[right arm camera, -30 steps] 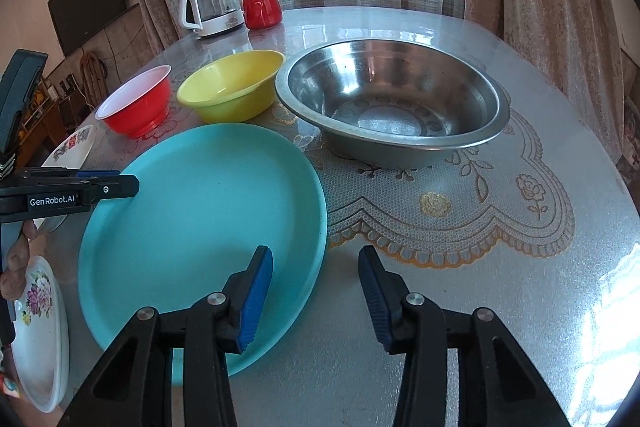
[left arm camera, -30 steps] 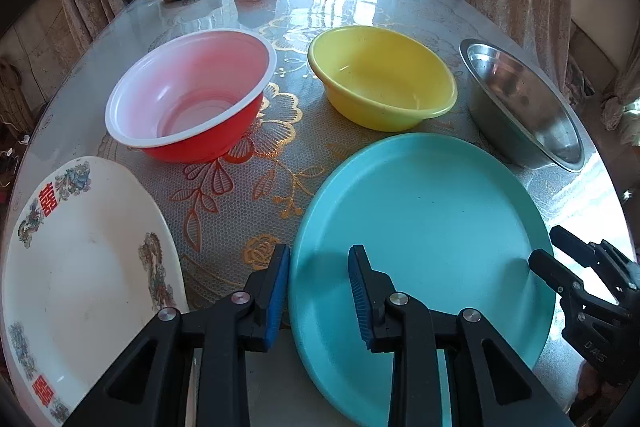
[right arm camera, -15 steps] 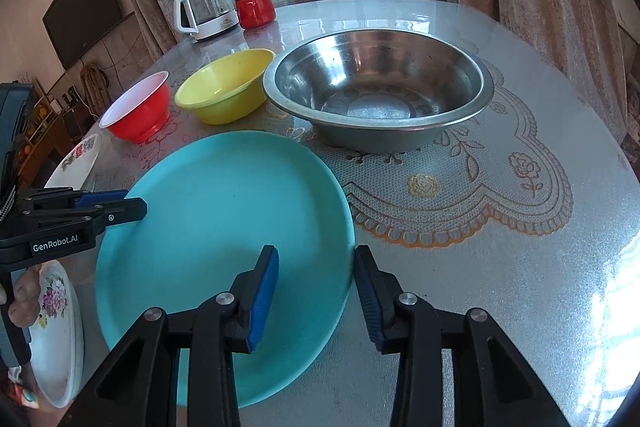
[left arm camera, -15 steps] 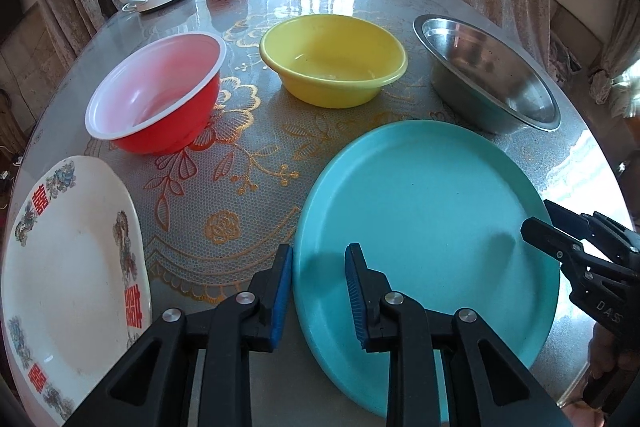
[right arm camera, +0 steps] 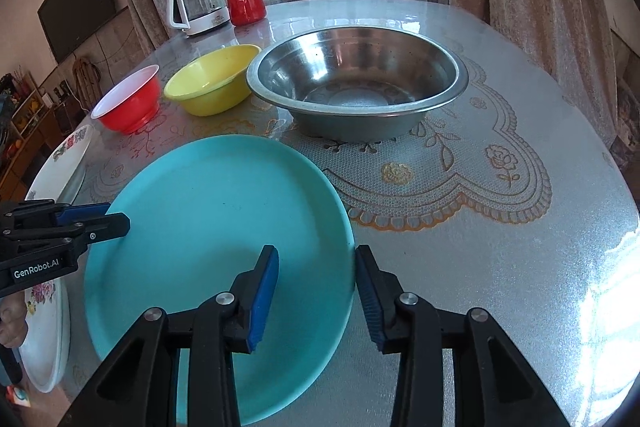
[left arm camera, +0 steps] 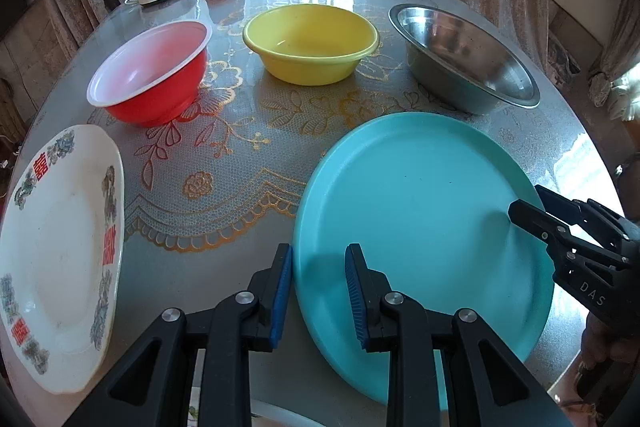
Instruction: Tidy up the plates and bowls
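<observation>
The teal plate (left arm camera: 420,211) lies flat on the surface (right arm camera: 500,267), near its front edge, with both tools set at opposite sides of its rim. The left hand-held gripper (left arm camera: 318,291) is parted about halfway and straddles the plate's left rim, one blue pad outside the edge, the other over the plate; it grips nothing yet. The right hand-held gripper (right arm camera: 316,297) stands the same way at the right rim, jaws apart, unclosed.

From where I stand the plate looks like plastic: probably light, stiff and smooth, with a low raised lip. That lip seems the only place to pinch, and a glossy surface under it may let it slide if nudged sideways. Two holds on opposite edges should keep it level.

Behind it sit the steel bowl (right arm camera: 356,87), the yellow bowl (left arm camera: 312,43) and the red bowl (left arm camera: 152,71), all apart from each other. A white printed plate (left arm camera: 60,247) lies to the left, likely ceramic and breakable.
</observation>
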The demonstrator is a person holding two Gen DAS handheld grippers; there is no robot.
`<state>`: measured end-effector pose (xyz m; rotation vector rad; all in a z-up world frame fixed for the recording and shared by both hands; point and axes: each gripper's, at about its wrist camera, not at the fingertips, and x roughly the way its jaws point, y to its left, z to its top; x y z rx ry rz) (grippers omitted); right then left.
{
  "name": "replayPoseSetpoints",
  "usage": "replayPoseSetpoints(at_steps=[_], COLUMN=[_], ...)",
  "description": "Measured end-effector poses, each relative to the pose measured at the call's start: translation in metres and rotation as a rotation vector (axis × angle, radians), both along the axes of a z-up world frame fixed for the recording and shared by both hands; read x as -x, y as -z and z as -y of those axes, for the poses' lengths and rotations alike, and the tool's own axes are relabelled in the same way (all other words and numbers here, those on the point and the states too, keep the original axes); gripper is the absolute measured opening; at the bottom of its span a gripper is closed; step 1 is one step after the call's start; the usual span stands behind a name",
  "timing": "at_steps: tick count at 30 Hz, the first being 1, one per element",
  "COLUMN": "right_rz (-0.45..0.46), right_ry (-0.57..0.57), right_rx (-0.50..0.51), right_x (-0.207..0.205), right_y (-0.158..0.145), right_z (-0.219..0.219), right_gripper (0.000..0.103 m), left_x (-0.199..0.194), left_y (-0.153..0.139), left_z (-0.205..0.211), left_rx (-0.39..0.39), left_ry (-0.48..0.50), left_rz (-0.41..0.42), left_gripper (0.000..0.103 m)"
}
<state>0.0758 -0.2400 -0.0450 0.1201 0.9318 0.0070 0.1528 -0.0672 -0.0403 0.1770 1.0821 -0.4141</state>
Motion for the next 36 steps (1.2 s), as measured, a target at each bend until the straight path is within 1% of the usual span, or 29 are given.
replayPoseSetpoints(at_steps=[6,9,14,16,17,19,26,28,30,33,36], right_rz=[0.002,0.009,0.006,0.004,0.004,0.006,0.01,0.013,0.035,0.094,0.144], right_ry=[0.006,0.015,0.021,0.027,0.031,0.04,0.067,0.077,0.087,0.081,0.02], right_rx=[0.012,-0.011,-0.031,-0.037,-0.045,-0.06,-0.056,-0.058,-0.053,-0.035,-0.051], right_x=[0.005,0.007,0.009,0.009,0.01,0.01,0.014,0.014,0.016,0.021,0.024], right_y=[0.0,0.0,-0.001,-0.001,-0.001,-0.001,-0.003,-0.004,-0.009,-0.024,-0.038], right_z=[0.002,0.006,0.008,0.008,0.009,0.011,0.014,0.015,0.014,0.009,-0.002], right_gripper=[0.041,0.041,0.044,0.045,0.046,0.047,0.049,0.049,0.049,0.05,0.052], left_x=[0.01,0.009,0.014,0.019,0.021,0.024,0.033,0.038,0.044,0.056,0.069], left_y=[0.0,0.0,-0.001,-0.006,-0.01,-0.016,-0.033,-0.038,-0.041,-0.046,-0.048], left_z=[-0.004,-0.008,-0.015,-0.019,-0.021,-0.025,-0.058,-0.069,-0.082,-0.103,-0.123], left_rx=[0.019,0.049,0.095,0.12,0.129,0.142,0.181,0.181,0.184,0.201,0.205], left_ry=[-0.019,-0.051,-0.088,-0.099,-0.099,-0.113,-0.195,-0.22,-0.242,-0.274,-0.309], left_rz=[0.005,-0.017,-0.012,0.009,0.027,0.058,0.129,0.157,0.183,0.214,0.242], left_gripper=[0.027,0.027,0.027,0.027,0.029,0.037,0.037,0.037,0.037,0.037,0.037])
